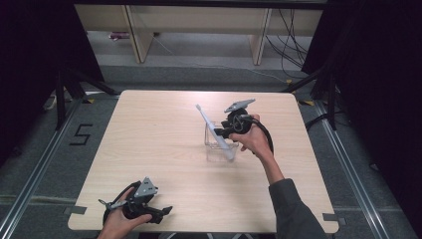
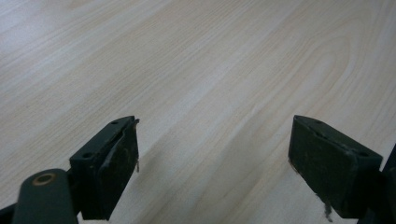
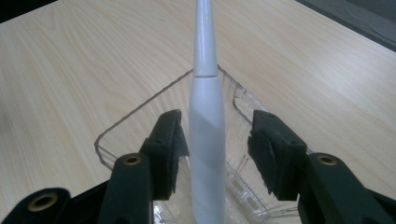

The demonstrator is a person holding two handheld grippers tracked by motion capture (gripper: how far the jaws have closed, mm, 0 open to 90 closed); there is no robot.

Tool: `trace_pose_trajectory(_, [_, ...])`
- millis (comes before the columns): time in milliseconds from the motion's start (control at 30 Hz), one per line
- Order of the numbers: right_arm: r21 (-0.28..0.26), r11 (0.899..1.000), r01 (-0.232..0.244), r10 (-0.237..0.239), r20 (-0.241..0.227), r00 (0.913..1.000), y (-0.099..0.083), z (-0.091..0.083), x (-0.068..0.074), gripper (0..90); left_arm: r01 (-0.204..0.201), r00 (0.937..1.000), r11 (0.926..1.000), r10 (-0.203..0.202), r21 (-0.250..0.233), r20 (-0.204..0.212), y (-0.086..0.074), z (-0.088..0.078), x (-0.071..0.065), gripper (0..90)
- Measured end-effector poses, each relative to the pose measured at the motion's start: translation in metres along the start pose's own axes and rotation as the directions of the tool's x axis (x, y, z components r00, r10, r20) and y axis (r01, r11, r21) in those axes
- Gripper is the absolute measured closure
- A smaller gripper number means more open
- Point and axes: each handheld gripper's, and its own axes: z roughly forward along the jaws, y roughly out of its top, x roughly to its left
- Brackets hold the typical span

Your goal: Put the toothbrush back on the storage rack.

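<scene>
Right gripper fingers parted beside white electric toothbrush, leaning in clear plastic box (released, probably); left gripper open, idle.

Pale wood-grain counter, smooth, with soft matt sheen. Electric toothbrush of white plastic, glossy and smooth. Clear hard plastic box, shiny at rim. Matt black tongs, pads rough and worn, brass-coloured rivets.
</scene>
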Motion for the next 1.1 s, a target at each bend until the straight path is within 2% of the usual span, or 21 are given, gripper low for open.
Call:
trace_pose_trajectory(33, [0.006, 1.000, 0.028, -0.028, 0.002, 0.9996, 0.000, -0.001, -0.002, 51.8, 0.003, 1.0000, 1.0000, -0.003, -0.002, 0.007, 0.000, 0.000, 0.000, 15.4])
trace_pose_trajectory(67, [-0.002, 1.000, 0.017, -0.017, -0.003, 0.9999, -0.001, -0.001, -0.001, 51.8, 0.003, 1.0000, 1.0000, -0.003, -0.002, 0.008, 0.000, 0.000, 0.000, 15.4])
trace_pose_trajectory(100, [-0.009, 0.999, 0.034, -0.034, 0.008, 0.9994, 0.000, -0.002, -0.003, 51.5, 0.004, 1.0000, 1.0000, -0.004, -0.002, 0.007, 0.000, 0.000, 0.000, 15.4])
trace_pose_trajectory(133, [0.009, 1.000, -0.001, 0.001, 0.002, 1.0000, 0.000, -0.004, 0.000, 50.6, 0.003, 1.0000, 1.0000, -0.003, -0.001, 0.007, 0.000, 0.000, 0.000, 15.4])
trace_pose_trajectory(167, [-0.013, 1.000, 0.022, -0.022, 0.009, 0.9997, 0.000, -0.003, -0.001, 49.6, 0.003, 1.0000, 1.0000, -0.003, -0.001, 0.007, 0.000, 0.000, 0.000, 15.4])
trace_pose_trajectory(267, [-0.006, 1.000, -0.002, 0.002, -0.014, 0.9999, 0.001, -0.007, 0.000, 46.3, 0.004, 1.0000, 1.0000, -0.004, -0.002, 0.007, 0.000, 0.000, 0.000, 15.4])
trace_pose_trajectory(333, [-0.008, 1.000, -0.005, 0.005, -0.001, 1.0000, 0.001, -0.009, 0.000, 44.7, 0.004, 1.0000, 1.0000, -0.004, -0.003, 0.007, 0.000, 0.000, 0.000, 15.4])
trace_pose_trajectory(367, [-0.035, 0.999, -0.001, 0.001, -0.001, 1.0000, 0.001, -0.007, 0.001, 44.1, 0.004, 1.0000, 1.0000, -0.004, -0.003, 0.007, 0.000, 0.000, 0.000, 15.4])
trace_pose_trajectory(533, [-0.032, 0.999, -0.027, 0.027, -0.001, 0.9996, 0.002, -0.015, 0.002, 39.9, 0.004, 1.0000, 1.0000, -0.004, -0.003, 0.006, 0.000, 0.000, 0.000, 15.4])
trace_pose_trajectory(567, [-0.042, 0.999, -0.003, 0.003, -0.001, 1.0000, 0.002, -0.015, 0.001, 39.6, 0.004, 1.0000, 1.0000, -0.004, -0.002, 0.007, 0.000, 0.000, 0.000, 15.4])
trace_pose_trajectory(600, [-0.039, 0.999, -0.023, 0.023, 0.001, 0.9997, 0.002, -0.017, 0.002, 39.1, 0.003, 1.0000, 1.0000, -0.003, -0.002, 0.006, 0.000, 0.000, 0.000, 15.4])
trace_pose_trajectory(700, [-0.050, 0.999, -0.018, 0.018, 0.003, 0.9998, 0.002, -0.020, 0.003, 37.9, 0.002, 1.0000, 1.0000, -0.002, 0.000, 0.006, 0.000, 0.000, 0.000, 15.4])
trace_pose_trajectory(733, [-0.059, 0.998, -0.001, 0.001, 0.006, 1.0000, 0.002, -0.020, 0.002, 37.8, 0.003, 1.0000, 1.0000, -0.003, 0.000, 0.006, 0.000, 0.000, 0.000, 15.4])
trace_pose_trajectory(767, [-0.063, 0.998, -0.021, 0.021, -0.005, 0.9998, 0.001, -0.021, 0.003, 37.6, 0.003, 1.0000, 1.0000, -0.003, -0.001, 0.006, 0.000, 0.000, 0.000, 15.4])
trace_pose_trajectory(833, [-0.066, 0.998, -0.003, 0.004, 0.012, 0.9999, 0.001, -0.022, 0.003, 37.0, 0.003, 1.0000, 1.0000, -0.003, -0.002, 0.006, 0.000, 0.000, 0.000, 15.4])
trace_pose_trajectory(900, [-0.064, 0.997, -0.033, 0.033, -0.009, 0.9994, 0.000, -0.023, 0.004, 36.8, 0.003, 1.0000, 1.0000, -0.003, -0.001, 0.006, 0.000, 0.000, 0.000, 15.4])
trace_pose_trajectory(933, [-0.069, 0.998, -0.001, 0.002, 0.010, 1.0000, 0.000, -0.023, 0.003, 36.5, 0.003, 1.0000, 1.0000, -0.003, -0.001, 0.006, 0.000, 0.000, 0.000, 15.4])
trace_pose_trajectory(967, [-0.063, 0.998, -0.021, 0.022, 0.009, 0.9997, -0.001, -0.024, 0.004, 36.3, 0.003, 1.0000, 1.0000, -0.003, 0.000, 0.006, 0.000, 0.000, 0.000, 15.4])
trace_pose_trajectory(1033, [-0.076, 0.997, -0.006, 0.007, 0.010, 0.9999, -0.002, -0.025, 0.004, 36.2, 0.001, 1.0000, 1.0000, -0.001, 0.001, 0.006, 0.000, 0.000, 0.000, 15.4])
trace_pose_trajectory(1067, [-0.077, 0.997, -0.029, 0.029, 0.002, 0.9996, -0.003, -0.026, 0.005, 36.2, 0.001, 1.0000, 1.0000, -0.001, 0.002, 0.006, 0.000, 0.000, 0.000, 15.4])
trace_pose_trajectory(1100, [-0.075, 0.997, -0.007, 0.008, 0.011, 0.9999, -0.003, -0.027, 0.003, 36.0, 0.003, 1.0000, 1.0000, -0.003, 0.001, 0.005, 0.000, 0.000, 0.000, 15.4])
